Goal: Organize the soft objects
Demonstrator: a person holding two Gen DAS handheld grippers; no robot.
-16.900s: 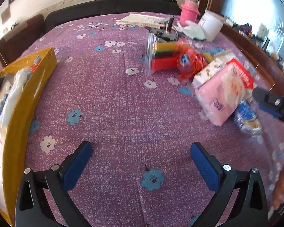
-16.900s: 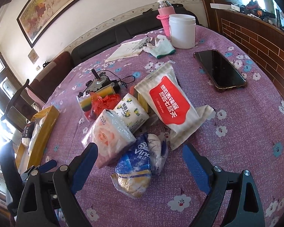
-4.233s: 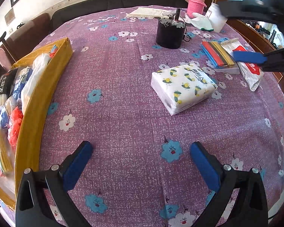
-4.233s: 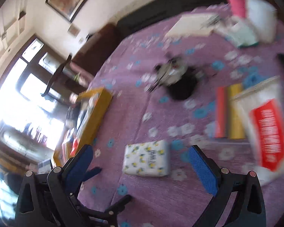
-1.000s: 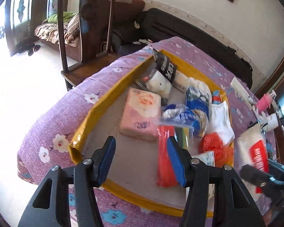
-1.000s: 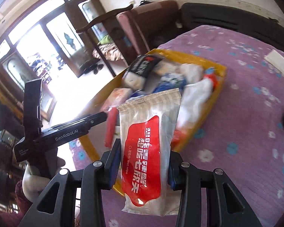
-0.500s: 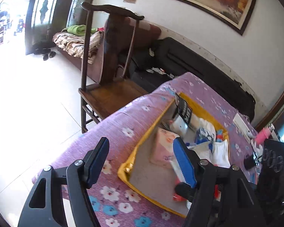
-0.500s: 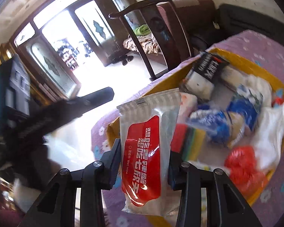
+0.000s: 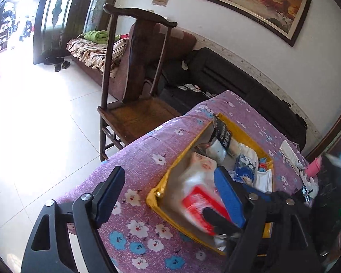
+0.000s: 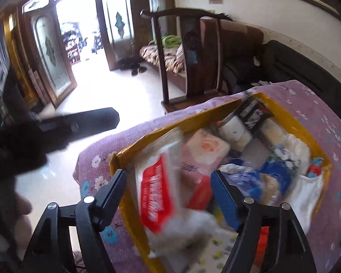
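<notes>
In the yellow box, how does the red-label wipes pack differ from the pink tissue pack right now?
The red-label wipes pack is blurred, tilted at the near end of the yellow box; the pink tissue pack is sharp and lies flat further in. The wipes pack is long, white with a red panel; the tissue pack is squarer and pale pink. The wipes pack sits between the right gripper fingers, whose jaws have just opened off it; the tissue pack lies beyond them. Both are soft plastic-wrapped packs.

Black fingers [image 10: 116,191], blue pads [image 10: 224,199]
</notes>
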